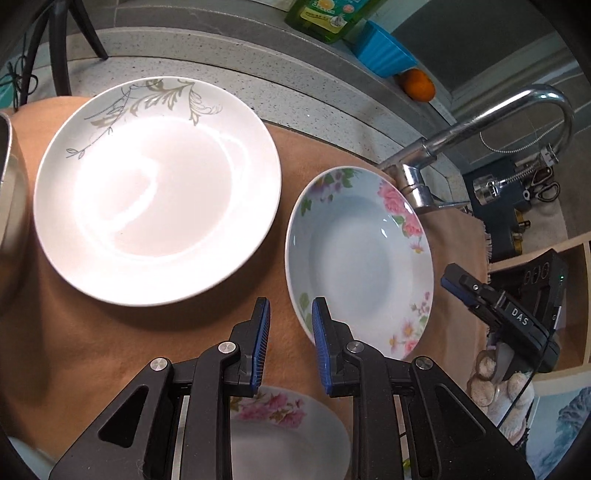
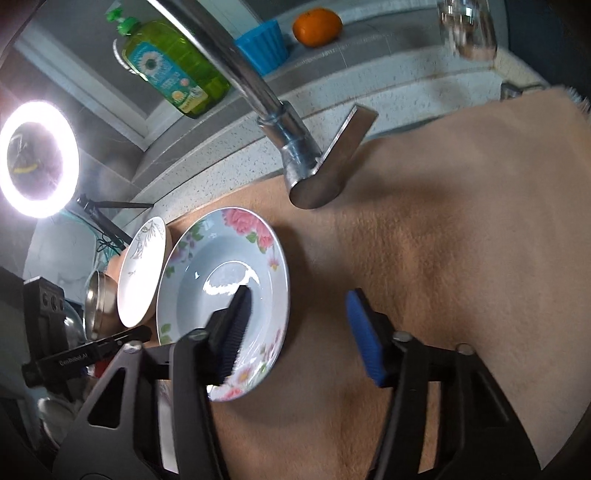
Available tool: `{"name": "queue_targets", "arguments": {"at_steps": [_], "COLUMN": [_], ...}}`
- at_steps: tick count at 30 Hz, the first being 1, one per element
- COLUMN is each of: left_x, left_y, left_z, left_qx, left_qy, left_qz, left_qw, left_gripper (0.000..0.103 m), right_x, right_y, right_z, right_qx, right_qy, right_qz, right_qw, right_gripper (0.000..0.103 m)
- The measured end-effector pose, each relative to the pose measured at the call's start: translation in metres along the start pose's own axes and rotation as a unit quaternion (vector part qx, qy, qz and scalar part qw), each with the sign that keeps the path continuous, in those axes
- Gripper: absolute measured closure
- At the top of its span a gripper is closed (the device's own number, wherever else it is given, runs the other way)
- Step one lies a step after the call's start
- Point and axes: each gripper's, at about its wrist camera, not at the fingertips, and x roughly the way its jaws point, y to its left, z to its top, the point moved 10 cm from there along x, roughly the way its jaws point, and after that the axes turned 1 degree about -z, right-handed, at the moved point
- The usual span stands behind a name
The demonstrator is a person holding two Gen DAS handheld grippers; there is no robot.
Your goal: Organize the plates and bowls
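Observation:
A large white plate with a grey leaf pattern [image 1: 155, 188] lies on the brown cloth [image 1: 92, 350]. To its right lies a bluish deep plate with pink flowers [image 1: 358, 258] [image 2: 221, 295]. A second floral plate [image 1: 291, 439] shows under my left gripper [image 1: 291, 304], whose jaws stand narrowly apart with only cloth and the deep plate's near rim showing in the gap. My right gripper [image 2: 298, 295] is open: one finger hangs over the deep plate's well, the other over bare cloth, and the pads press on nothing. It also shows in the left wrist view as the right gripper [image 1: 495, 310].
A chrome faucet [image 2: 258, 92] [image 1: 480, 125] arches over the cloth's far side. On the ledge behind stand a green soap bottle [image 2: 173, 66], a blue cup [image 2: 264, 40] and an orange [image 2: 317, 26]. A steel bowl [image 2: 99, 302] and a ring light [image 2: 38, 158] are at the left.

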Motion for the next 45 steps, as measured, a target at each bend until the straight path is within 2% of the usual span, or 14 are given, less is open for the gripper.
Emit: {"name": "queue_targets", "arguments": {"at_steps": [4,7,15,18,23,26,45], "left_x": [0.004,0.009,0.017,0.017,0.018,0.019,0.012], "left_y": [-0.001,-0.003,-0.001,0.000,-0.002,-0.005,-0.008], "left_z": [0.002,0.002,0.004,0.005,0.006,0.007,0.002], "left_qx": [-0.001,0.000,0.005,0.006,0.018,0.036,0.044], "left_qy": [0.003,0.004,0.009,0.010,0.015,0.013,0.014], "left_qz": [-0.001,-0.002,0.000,0.001,0.002,0.018,0.013], "left_qw": [1.0000,1.0000,0.9999,0.9999,0.9997,0.9991,0.9989], "left_gripper": [0.082,0.082,0.082,0.087,0.090,0.090,0.090], "right_x": [0.012,0.018,0.031,0.037,0.043,0.045,0.029], "right_y": [-0.003,-0.004,0.005,0.008,0.015,0.019,0.022], "right_z": [0.002,0.004,0.009,0.008,0.008,0.009,0.000], "right_qx": [0.011,0.011,0.002,-0.002,-0.007,-0.022,-0.035], "right_qy": [0.012,0.020,0.031,0.038,0.042,0.036,0.024], "right_qz": [0.012,0.017,0.025,0.025,0.028,0.010,-0.012], "right_qw": [1.000,1.000,0.999,0.999,0.999,0.999,0.999], "right_gripper": [0.057,0.069,0.081,0.084,0.091,0.091,0.091]}}
